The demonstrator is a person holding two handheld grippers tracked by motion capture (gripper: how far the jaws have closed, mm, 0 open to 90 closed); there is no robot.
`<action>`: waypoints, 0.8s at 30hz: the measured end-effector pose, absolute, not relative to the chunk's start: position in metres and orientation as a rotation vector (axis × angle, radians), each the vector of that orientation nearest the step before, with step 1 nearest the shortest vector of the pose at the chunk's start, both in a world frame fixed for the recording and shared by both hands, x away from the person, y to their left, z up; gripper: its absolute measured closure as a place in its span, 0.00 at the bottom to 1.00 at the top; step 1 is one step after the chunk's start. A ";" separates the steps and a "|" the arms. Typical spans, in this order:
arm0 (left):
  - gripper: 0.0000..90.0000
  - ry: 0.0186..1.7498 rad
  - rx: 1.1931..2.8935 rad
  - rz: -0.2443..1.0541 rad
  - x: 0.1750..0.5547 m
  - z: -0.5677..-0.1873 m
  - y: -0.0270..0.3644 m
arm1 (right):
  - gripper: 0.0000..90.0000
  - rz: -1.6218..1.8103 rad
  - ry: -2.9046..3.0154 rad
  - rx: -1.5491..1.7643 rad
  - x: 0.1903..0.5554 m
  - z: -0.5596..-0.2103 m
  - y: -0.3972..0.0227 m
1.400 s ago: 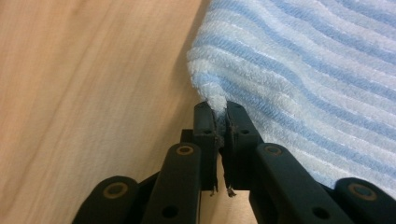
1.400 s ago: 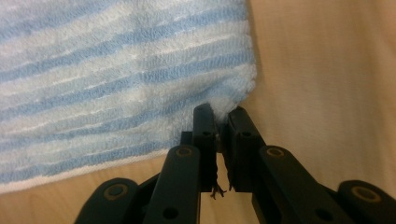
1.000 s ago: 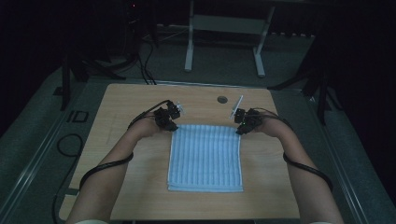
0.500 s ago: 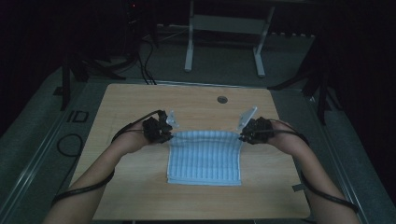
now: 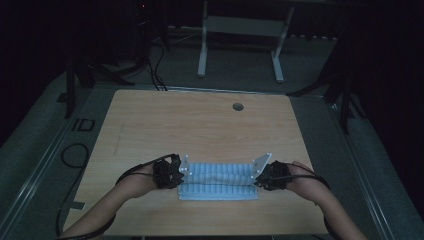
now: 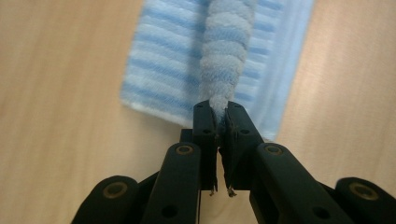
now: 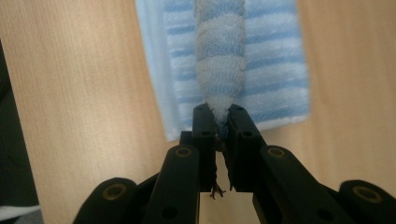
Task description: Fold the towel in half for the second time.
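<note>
Left tool (image 5: 175,172) clamped on towel (image 5: 218,180) corner at towel's left end; right tool (image 5: 264,176) clamped on corner at right end. Towel lies near front edge of wooden worktop (image 5: 200,125), far edge lifted and carried over near half. Judgement: keep both corners level and taut, lower together onto near edge, align hems before releasing. Cable hole (image 5: 238,106) beyond towel. Dim room; white frame legs (image 5: 202,45) farther back.

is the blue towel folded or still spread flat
Partly folded: the towel has its far edge carried over the near half, pinched at both ends by the left gripper and right gripper.
</note>
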State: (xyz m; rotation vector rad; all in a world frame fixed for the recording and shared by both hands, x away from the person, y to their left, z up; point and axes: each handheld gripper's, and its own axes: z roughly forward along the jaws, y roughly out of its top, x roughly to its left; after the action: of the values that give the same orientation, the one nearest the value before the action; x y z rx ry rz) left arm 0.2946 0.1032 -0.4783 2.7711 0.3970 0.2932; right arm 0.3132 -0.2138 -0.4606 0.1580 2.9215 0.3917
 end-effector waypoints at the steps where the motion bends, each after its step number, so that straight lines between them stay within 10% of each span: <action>1: 0.94 0.390 2.774 0.276 0.290 -0.483 0.101 | 0.92 0.385 2.936 0.164 0.311 -0.466 -0.215; 8: 0.76 0.365 2.776 0.192 0.281 -0.476 0.106 | 0.76 0.354 3.025 0.138 0.294 -0.479 -0.220; 24: 0.72 0.449 2.791 0.137 0.318 -0.515 0.084 | 0.87 0.380 3.010 0.271 0.337 -0.510 -0.202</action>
State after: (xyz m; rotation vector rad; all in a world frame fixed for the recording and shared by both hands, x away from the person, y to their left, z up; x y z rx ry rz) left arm 0.3183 0.0843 -0.5151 2.7911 0.4493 0.1370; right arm 0.3372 -0.2024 -0.5097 0.2710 3.0096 0.3797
